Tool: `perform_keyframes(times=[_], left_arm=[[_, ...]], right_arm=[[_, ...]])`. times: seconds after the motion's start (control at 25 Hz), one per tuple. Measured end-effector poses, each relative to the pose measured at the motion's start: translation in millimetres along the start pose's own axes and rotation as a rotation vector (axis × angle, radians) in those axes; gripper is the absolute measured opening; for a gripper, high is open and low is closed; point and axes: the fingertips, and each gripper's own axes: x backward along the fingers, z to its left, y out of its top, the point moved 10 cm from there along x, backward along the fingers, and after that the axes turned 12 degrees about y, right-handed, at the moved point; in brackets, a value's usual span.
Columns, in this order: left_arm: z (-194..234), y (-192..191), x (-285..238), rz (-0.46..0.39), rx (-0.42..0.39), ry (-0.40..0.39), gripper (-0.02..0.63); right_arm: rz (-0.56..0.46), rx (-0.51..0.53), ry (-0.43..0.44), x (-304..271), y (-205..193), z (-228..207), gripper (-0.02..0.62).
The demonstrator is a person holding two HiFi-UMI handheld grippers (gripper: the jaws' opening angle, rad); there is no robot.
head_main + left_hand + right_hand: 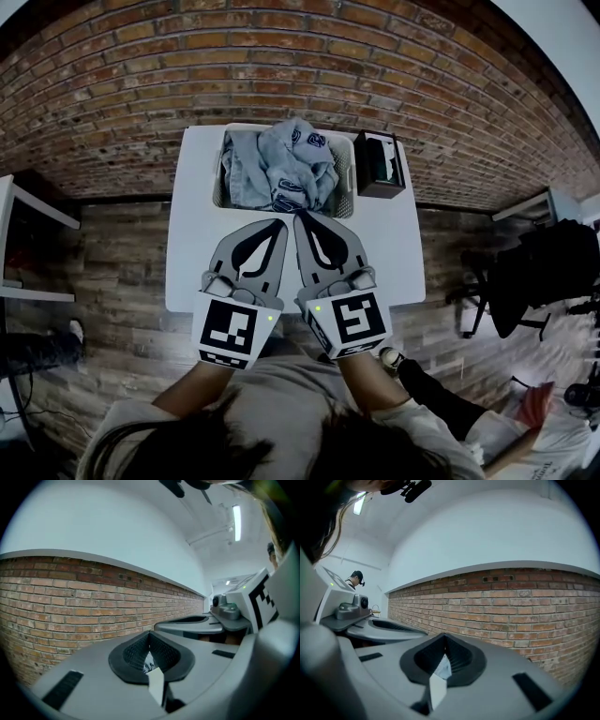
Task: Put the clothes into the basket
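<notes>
Clothes [286,169]: pale grey-blue heap with dark printed patches; lying inside basket [222,187], piled up to its rim.

Basket: white, perforated walls; standing at the middle of the far edge of table [192,244], close against brick wall [281,66].

Black box [380,164]: upright at the far right corner of the table; just beside the basket's right wall.

Left gripper [280,223]: grey; jaws pressed together, nothing between them; held over the near half of the table, tips toward the basket's near wall; marker cube [228,333] at its rear, over the near edge; in the left gripper view [150,633] aimed about level at the brick wall.

Right gripper [301,217]: grey; jaws likewise closed and empty; held alongside the left gripper, tips almost meeting; own marker cube [347,323] over the near edge; in the right gripper view [444,637] facing the same wall.

Black chair [525,272]: on the plank floor, well apart from the table's right edge.
</notes>
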Motion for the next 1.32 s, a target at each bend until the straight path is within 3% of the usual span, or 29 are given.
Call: perform_keyframes(times=[0.48,1.2,1.32], left_arm=[[-13.0,2.3,34.5,-0.024,-0.027,-0.001,0.008],[-13.9,-6.1,39.3,0.002,-0.02,-0.012,0.006],[-16.0,-1.3,38.1,-0.011,-0.048,-0.014,0.006]], right_arm=[[0.004,-0.031,0.002,34.5,-1.1,35.1,0.006],[0.014,-0.022,-0.005,38.1,-4.6,39.1,0.006],[0.016,-0.019,-0.017,40.1,-7.2,37.1,0.006]])
